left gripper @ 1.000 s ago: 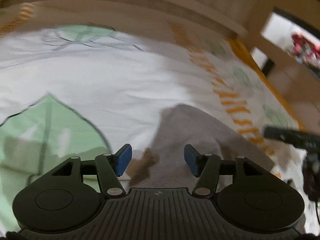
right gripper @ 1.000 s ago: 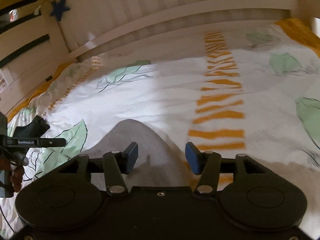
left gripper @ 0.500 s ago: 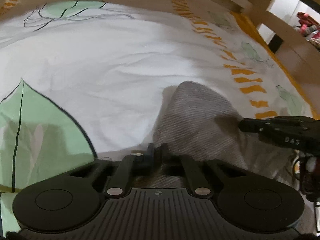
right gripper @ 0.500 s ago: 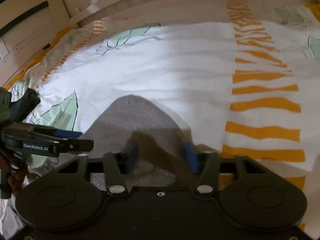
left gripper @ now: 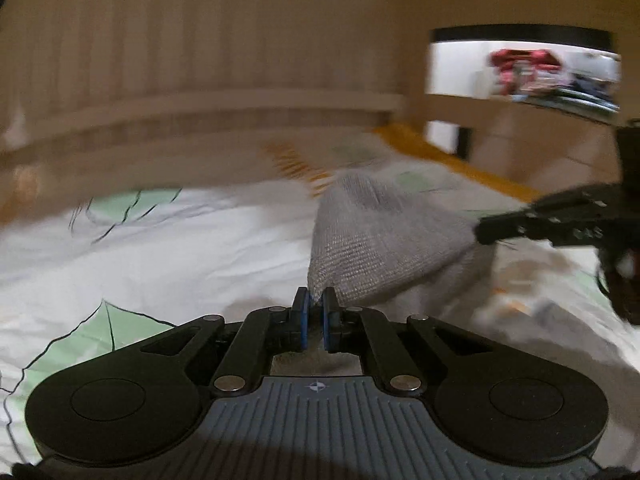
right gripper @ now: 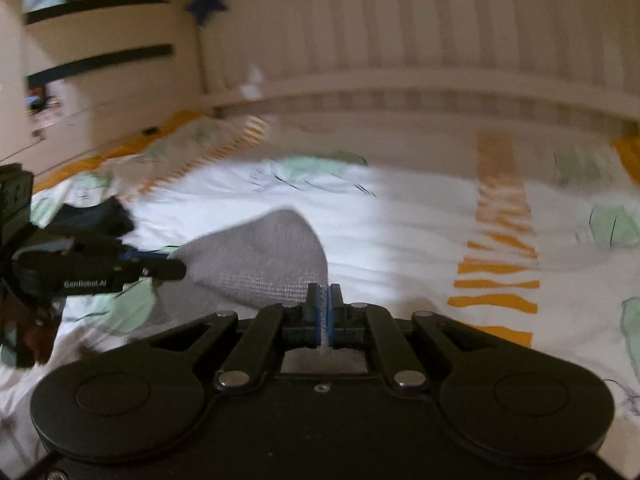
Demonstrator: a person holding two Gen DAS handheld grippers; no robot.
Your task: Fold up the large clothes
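A: quick one, what's the garment and how does it handle?

B: grey knitted garment (left gripper: 372, 240), a soft waffle-type weave, lies on the white bedspread with green leaf prints and orange stripes (left gripper: 168, 264). My read: light, limp, no stiffness at all, so it drapes and sags wherever it's unsupported. The knit looks grippy rather than slippery, not fragile, though it could stretch if yanked

A: where to grab?

B: edges and corners, one per side, so the cloth hangs flat between the two holds. That's about where it's held now

A: tongs state?

B: left gripper (left gripper: 315, 304) is clenched on the cloth, blue pads nearly together with a thin ridge of grey knit pinched between them. From there the fabric fans up toward 1 o'clock in the left wrist view. Right gripper (right gripper: 323, 305) is the same, pads squeezed on a sliver of grey fabric, the rest spreading toward 10 o'clock in the right wrist view

A: see each other?

B: yes, right gripper shows at 3 o'clock in the left view, left gripper at 9 o'clock in the right view, both touching the garment's edge. Frames are blurred, so I can't tell how much cloth sits inside each pinch

A: garment off the bed?

B: the gripped part looks raised and tented. The far part seems to rest on the bedspread, but I can't tell exactly where. A cream slatted headboard (right gripper: 400, 40) is at 12 o'clock

A: risk?

B: thin pinch could slip out if the pull gets uneven
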